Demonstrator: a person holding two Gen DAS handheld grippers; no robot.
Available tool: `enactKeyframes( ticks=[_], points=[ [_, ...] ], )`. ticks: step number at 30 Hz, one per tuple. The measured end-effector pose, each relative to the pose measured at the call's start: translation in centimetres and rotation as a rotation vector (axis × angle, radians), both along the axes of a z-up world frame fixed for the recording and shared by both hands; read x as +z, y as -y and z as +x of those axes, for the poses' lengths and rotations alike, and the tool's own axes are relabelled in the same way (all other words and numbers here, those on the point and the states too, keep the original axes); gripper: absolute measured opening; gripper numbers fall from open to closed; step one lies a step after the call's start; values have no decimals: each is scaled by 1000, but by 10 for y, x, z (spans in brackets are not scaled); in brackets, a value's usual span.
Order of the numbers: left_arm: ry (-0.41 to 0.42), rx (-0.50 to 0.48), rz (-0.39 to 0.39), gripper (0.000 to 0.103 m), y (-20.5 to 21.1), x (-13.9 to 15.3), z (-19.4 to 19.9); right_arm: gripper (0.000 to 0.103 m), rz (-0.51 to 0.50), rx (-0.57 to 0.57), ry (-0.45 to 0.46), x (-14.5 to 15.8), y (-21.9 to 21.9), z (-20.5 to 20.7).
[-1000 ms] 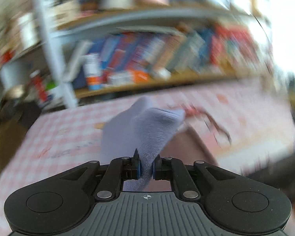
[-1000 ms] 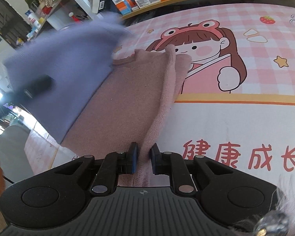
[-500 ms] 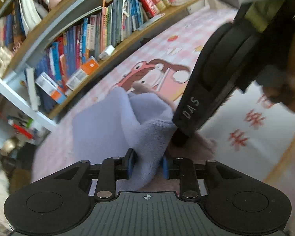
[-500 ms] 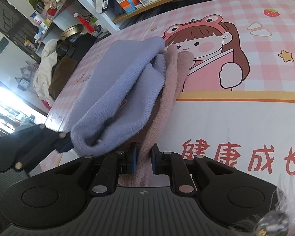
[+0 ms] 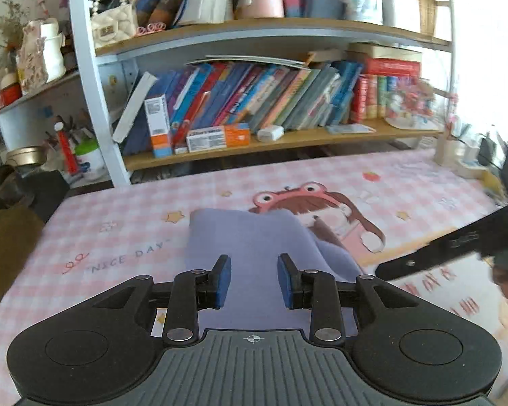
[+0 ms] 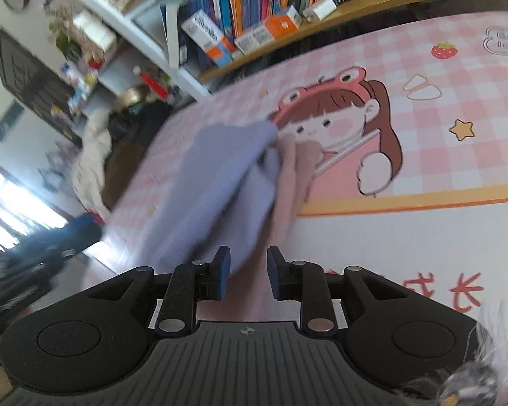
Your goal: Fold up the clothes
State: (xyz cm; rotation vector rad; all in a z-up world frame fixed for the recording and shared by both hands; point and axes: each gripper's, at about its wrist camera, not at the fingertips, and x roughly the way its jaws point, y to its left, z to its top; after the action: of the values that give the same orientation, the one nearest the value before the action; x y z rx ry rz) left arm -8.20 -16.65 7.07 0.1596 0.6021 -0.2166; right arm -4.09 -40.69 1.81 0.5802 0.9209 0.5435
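A lavender cloth [image 5: 247,247] lies folded on the pink checked table cover [image 5: 118,223], on top of a dusty-pink cloth whose edge shows in the right wrist view [image 6: 296,165]. The lavender cloth also shows there [image 6: 220,182]. My left gripper [image 5: 253,280] is open and empty, just above the near end of the lavender cloth. My right gripper [image 6: 245,270] is open and empty over the near edge of the pile. The right gripper's body shows at the right of the left wrist view [image 5: 457,247].
A bookshelf [image 5: 254,101] full of books and boxes runs along the far side of the table. A dark chair with clothes [image 6: 118,142] stands at the table's left end. The cover has a cartoon girl print [image 6: 338,118] and red characters [image 6: 457,291].
Both grippers have let go: the left released the lavender cloth, the right released the pink cloth. The lavender cloth now lies flat on the pink one, and both grippers have drawn back.
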Motion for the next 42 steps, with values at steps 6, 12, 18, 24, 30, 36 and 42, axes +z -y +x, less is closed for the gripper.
enactKeyframes(
  ticks=[6, 12, 18, 24, 30, 36, 42],
  points=[
    [-161, -145, 127, 25, 41, -72, 6, 30, 27, -33, -6, 2, -8, 20],
    [-148, -168, 107, 25, 37, -73, -2, 26, -35, -74, -7, -3, -23, 68],
    [-142, -183, 123, 25, 37, -73, -4, 14, -213, -64, -28, -17, -42, 99],
    [-143, -199, 119, 25, 34, -73, -2, 15, -200, -9, -16, -24, -49, 107],
    [-145, -207, 113, 25, 33, -73, -2, 4, -221, -56, 95, -6, -47, 96],
    [-146, -203, 108, 26, 33, -74, -1, 3, -310, -111, 122, -8, -53, 89],
    [-140, -201, 101, 26, 33, -75, -1, 11, -268, -190, 82, -9, -38, 88]
  ],
)
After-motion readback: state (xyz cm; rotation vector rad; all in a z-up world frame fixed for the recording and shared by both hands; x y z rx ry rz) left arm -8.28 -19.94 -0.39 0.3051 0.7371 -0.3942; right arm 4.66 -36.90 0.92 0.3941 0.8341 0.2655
